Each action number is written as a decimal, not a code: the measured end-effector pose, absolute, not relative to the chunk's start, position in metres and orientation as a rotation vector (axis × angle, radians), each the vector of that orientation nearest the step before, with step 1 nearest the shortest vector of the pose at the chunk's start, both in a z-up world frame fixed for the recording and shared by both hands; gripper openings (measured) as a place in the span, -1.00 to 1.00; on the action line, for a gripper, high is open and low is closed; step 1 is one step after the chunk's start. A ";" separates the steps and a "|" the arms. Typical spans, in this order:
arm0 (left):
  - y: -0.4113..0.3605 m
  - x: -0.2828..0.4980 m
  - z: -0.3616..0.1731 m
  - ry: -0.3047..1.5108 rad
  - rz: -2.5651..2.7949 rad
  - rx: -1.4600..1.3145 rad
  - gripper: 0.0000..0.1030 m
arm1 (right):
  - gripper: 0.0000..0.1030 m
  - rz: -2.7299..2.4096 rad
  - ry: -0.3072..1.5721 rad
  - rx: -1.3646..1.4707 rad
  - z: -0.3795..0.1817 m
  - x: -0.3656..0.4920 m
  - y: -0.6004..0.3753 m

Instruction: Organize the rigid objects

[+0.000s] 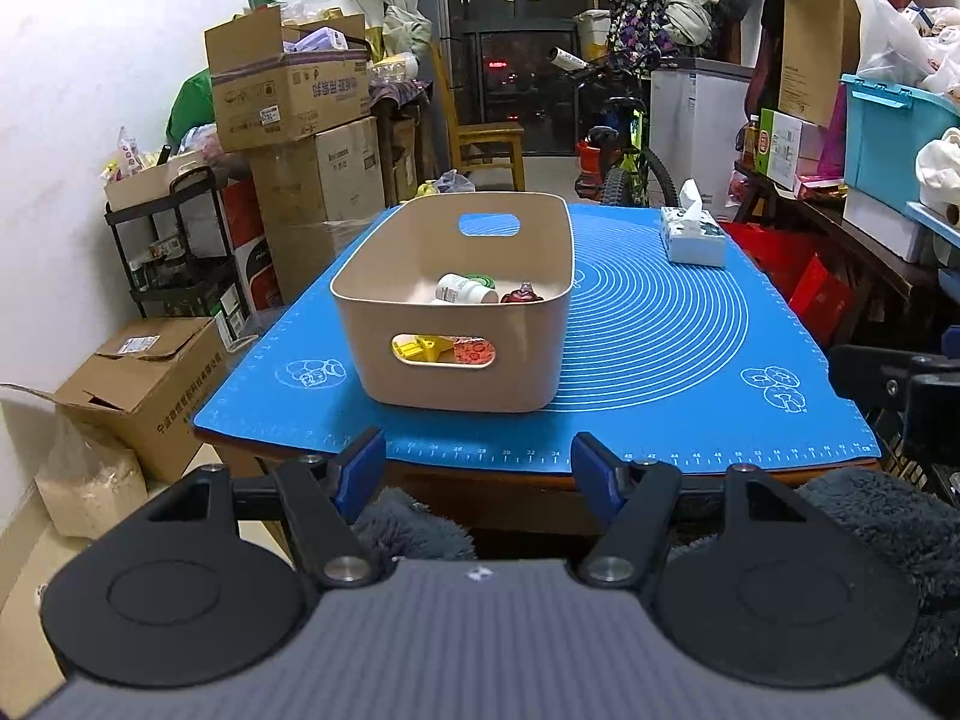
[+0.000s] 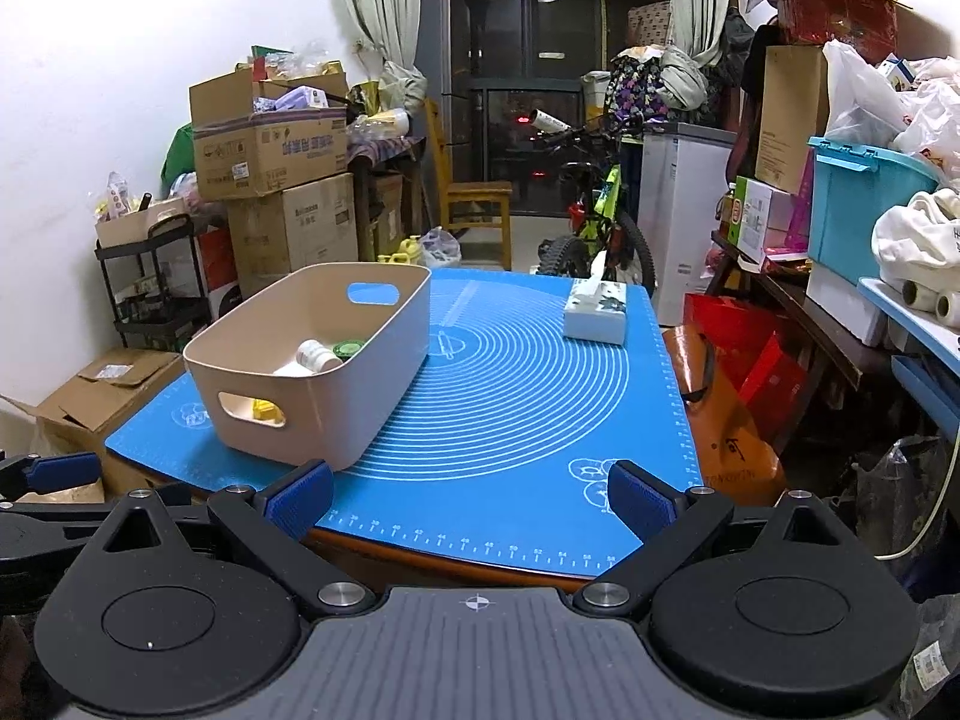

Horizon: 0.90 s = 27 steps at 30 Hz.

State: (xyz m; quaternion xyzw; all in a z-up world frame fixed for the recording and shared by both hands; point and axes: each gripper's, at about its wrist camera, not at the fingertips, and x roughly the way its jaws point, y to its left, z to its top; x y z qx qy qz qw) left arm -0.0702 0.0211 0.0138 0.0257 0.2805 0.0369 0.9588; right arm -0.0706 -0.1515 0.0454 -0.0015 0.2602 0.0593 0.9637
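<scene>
Beige plastic bin [image 1: 450,300], smooth, rounded corners, sits toward the blue silicone mat's [image 1: 660,330] left edge, holding a white bottle [image 1: 462,289]. Tissue box [image 1: 693,237] at the far right corner. Left gripper [image 1: 477,468] and right gripper [image 2: 471,495] at the near edge, fingers spread wide, empty.

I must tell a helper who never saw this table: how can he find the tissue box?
Start from the blue mat covering the table. The tissue box stands alone near its far right corner, well apart from the beige bin. Only it has a white tissue sticking out on top.

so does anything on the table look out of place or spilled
Nothing stands out. The bin sits upright on the blue mat with small items inside, the tissue box stands at the far corner, and nothing is spilled.
</scene>
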 end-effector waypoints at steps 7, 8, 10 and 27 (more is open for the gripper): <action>0.017 -0.072 0.014 0.560 0.077 0.070 0.35 | 0.89 0.112 0.528 0.010 0.041 -0.071 -0.154; 0.017 -0.072 0.014 0.560 0.077 0.073 0.35 | 0.90 0.112 0.529 0.011 0.040 -0.071 -0.155; 0.017 -0.072 0.015 0.558 0.076 0.075 0.35 | 0.89 0.112 0.529 0.013 0.040 -0.071 -0.155; 0.016 -0.073 0.015 0.557 0.076 0.077 0.35 | 0.89 0.108 0.533 0.013 0.039 -0.073 -0.157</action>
